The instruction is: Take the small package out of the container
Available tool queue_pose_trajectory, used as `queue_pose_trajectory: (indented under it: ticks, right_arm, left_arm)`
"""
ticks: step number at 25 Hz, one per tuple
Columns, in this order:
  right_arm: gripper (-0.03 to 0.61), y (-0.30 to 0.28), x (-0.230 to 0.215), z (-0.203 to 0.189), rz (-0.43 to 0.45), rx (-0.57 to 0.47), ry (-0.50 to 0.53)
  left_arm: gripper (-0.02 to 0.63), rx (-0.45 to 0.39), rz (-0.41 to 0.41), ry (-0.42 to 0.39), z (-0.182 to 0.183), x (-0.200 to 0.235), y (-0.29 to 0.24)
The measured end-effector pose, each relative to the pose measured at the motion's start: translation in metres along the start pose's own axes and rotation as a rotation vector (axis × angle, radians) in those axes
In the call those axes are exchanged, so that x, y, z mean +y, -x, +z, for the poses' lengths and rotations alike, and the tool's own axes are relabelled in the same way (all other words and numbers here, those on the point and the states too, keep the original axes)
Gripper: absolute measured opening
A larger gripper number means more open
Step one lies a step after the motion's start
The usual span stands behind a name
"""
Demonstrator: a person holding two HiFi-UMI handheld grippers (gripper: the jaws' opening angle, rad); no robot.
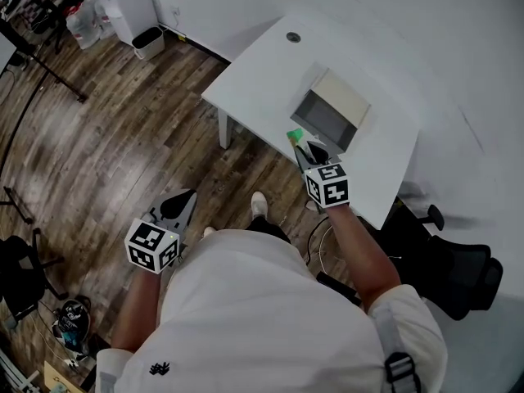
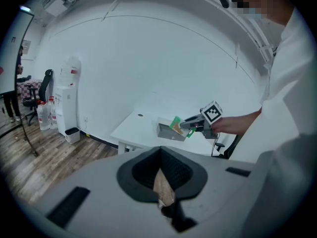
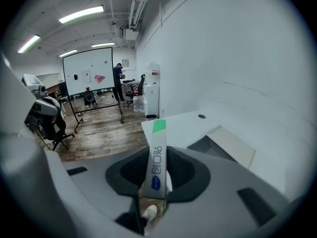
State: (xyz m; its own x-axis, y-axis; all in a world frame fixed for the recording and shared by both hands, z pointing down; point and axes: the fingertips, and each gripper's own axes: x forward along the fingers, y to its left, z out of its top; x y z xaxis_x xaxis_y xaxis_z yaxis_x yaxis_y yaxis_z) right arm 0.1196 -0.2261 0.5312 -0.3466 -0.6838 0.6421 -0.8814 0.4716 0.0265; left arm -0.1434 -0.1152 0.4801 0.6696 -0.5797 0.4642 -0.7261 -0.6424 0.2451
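Your right gripper point(image 1: 308, 147) clamps the small package point(image 3: 157, 158) edge-on between its fingers, green end uppermost and the white printed body pinched lower down. The package is out of the container point(image 1: 324, 121), held just beside the box's near corner, over the front edge of the white table point(image 1: 262, 64). Your left gripper point(image 2: 159, 150) hangs low over the wood floor point(image 1: 123, 129), well apart from the table, its fingers drawn together on nothing.

Head view looks down; all share table point(image 1: 270, 64).
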Motion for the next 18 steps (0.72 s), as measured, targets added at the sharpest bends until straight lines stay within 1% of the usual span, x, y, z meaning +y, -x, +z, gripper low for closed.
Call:
queue_pose_trajectory:
  ticks: [10, 18]
  right_arm:
    - [0.092, 0.049, 0.077, -0.014, 0.055, -0.03, -0.021]
    - [0.092, 0.075, 0.119, -0.015, 0.095, -0.051, -0.01]
  left_arm:
    - [0.006, 0.002, -0.039, -0.011, -0.023, -0.012, 0.029]
    - [0.006, 0.005, -0.065, -0.032, -0.032, -0.019, 0.044]
